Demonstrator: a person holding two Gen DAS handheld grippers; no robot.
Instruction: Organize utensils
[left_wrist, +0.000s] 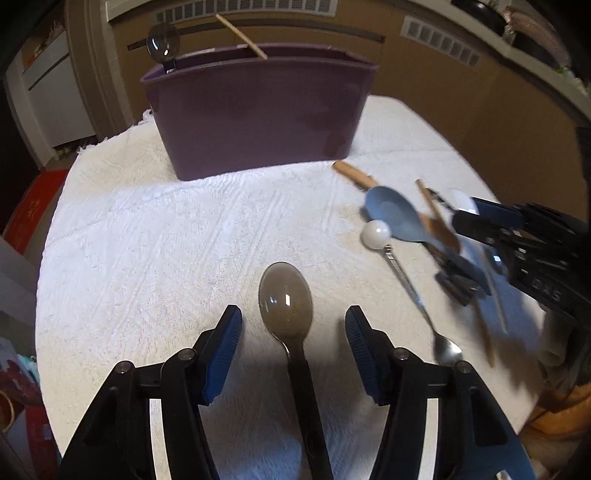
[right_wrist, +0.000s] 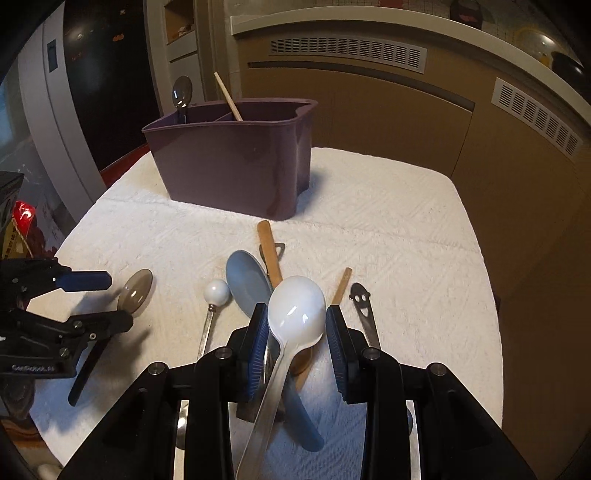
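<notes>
While both tongs hang low over the white towel (left_wrist: 184, 240) on the table, each straddles a spoon with nothing clamped: left tongs (left_wrist: 293, 325) spread wide, smoky translucent spoon (left_wrist: 286, 302) lying flat between the pads, bowl ahead of the tips, dark handle running back under the tool; neither pad touches it. Right tongs (right_wrist: 297, 325) part open around the white plastic spoon (right_wrist: 295, 310), bowl level with the blue pads (right_wrist: 258, 332), handle slanting back and left; it looks raised off the pile but contact can't be confirmed. Below and just ahead of the right tongs sits the pile: blue spoon (right_wrist: 247, 280), wooden-handled utensil (right_wrist: 267, 247), chopstick (right_wrist: 341, 286), smiley-cutout tool (right_wrist: 364, 302), white-knobbed metal utensil (right_wrist: 216, 295) to its left. Purple divided caddy (right_wrist: 229, 166) stands well ahead of both, a smoky spoon (right_wrist: 182, 92) and a stick (right_wrist: 227, 96) upright inside. Judgement: close on the neck or handle, not the slick curved bowl; drop the left tongs until the pads flank the handle at towel level, squeeze squarely. Lift straight to avoid snagging neighbours, then go in handle down beside the matching spoon.
</notes>
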